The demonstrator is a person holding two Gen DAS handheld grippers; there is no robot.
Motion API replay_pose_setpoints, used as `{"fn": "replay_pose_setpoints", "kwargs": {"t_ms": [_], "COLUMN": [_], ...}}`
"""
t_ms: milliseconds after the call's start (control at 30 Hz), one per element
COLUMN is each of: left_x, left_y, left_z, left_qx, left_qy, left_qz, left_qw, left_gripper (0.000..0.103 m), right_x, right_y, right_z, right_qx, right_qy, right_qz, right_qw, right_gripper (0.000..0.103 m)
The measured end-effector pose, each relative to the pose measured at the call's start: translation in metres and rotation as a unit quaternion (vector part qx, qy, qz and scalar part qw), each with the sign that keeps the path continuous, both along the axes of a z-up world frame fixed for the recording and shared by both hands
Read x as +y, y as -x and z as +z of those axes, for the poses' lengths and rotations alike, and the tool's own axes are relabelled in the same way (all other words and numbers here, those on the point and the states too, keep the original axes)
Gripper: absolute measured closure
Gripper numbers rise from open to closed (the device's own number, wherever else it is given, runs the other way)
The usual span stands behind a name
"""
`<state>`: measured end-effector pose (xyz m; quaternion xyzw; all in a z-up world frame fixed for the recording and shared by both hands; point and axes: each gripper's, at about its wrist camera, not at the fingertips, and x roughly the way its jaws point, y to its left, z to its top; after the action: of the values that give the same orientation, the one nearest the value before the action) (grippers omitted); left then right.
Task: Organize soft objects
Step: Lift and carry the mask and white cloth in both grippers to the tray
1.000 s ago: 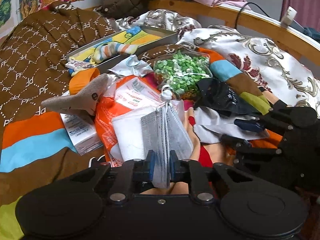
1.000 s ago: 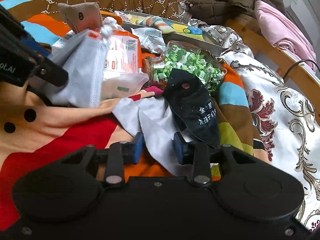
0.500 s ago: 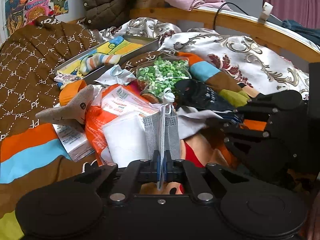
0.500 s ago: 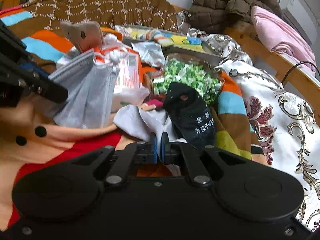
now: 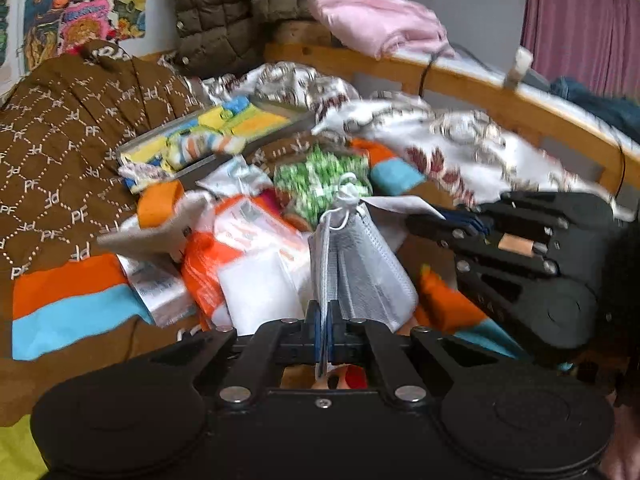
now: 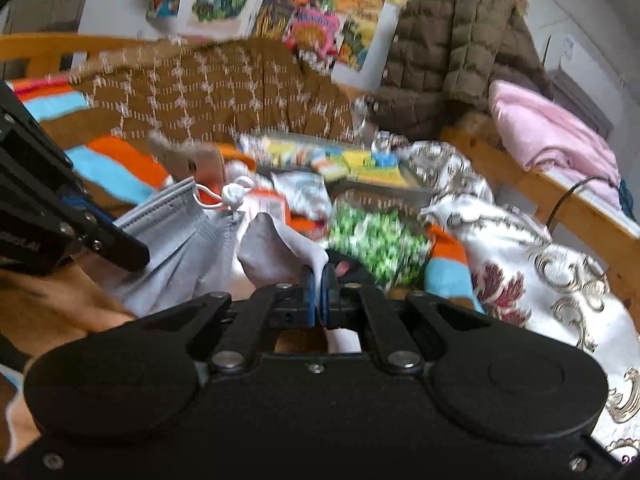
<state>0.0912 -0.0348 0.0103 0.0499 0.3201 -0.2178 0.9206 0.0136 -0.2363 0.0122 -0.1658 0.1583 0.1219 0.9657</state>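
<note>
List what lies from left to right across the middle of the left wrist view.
Brown patterned quilt → orange packet → grey face masks held in the left gripper → right gripper.

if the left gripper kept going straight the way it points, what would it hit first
Probably the jar of green and white bits, straight beyond the grey masks the left gripper holds; depth is unclear in the blur.

Left gripper (image 5: 323, 320): matte black body, two round discs at the lower corners, angled linkage bars with silver screw heads, blue pads on the fingertips. Right gripper (image 6: 318, 296): same build; seen from the side, stacked black bars.
</note>
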Motion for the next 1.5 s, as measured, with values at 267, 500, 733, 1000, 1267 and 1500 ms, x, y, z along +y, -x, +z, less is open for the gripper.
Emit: {"fn": "replay_pose_setpoints", "kwargs": {"t_ms": [267,500,733,1000,1267,1500], "left_x": [0.013,0.026,0.046,0.074,0.088,0.089], "left_y": [0.001,-0.006,-0.04,-0.117,-0.204,-0.268], "left_z": [0.026,0.045,0.067,0.088,0.08,0.058], "left_qx": [-0.037,-0.069,-0.082,-0.095,-0.119,-0.115], "left_qy": [0.021,0.017,0.01,-0.031,-0.036,-0.01], "left_qz": [0.009,0.006,0.014,0.036,0.072,0.098], "left_qw": [0.999,0.9975,0.9965,0.9944,0.9896,0.9885], "left_gripper": [0.101,0.101,0.101,0.101,0.101,0.101], "right_x": [-0.008,-0.016,-0.014,0.013,0.033,0.036], "right_y": [0.022,0.022,-0.007,-0.076,-0.18,-0.253], "right_z": [0.027,0.049,0.07,0.101,0.115,0.112], "right_qx": [-0.071,-0.099,-0.107,-0.137,-0.119,-0.064], "right_qy": [-0.04,-0.053,-0.044,-0.003,-0.012,-0.035], "right_qz": [0.009,0.011,0.024,0.075,0.078,0.049], "right_qw": [0.997,0.994,0.993,0.988,0.99,0.996], "right_gripper": [0.103,0.103,0.103,0.103,0.103,0.103]}}
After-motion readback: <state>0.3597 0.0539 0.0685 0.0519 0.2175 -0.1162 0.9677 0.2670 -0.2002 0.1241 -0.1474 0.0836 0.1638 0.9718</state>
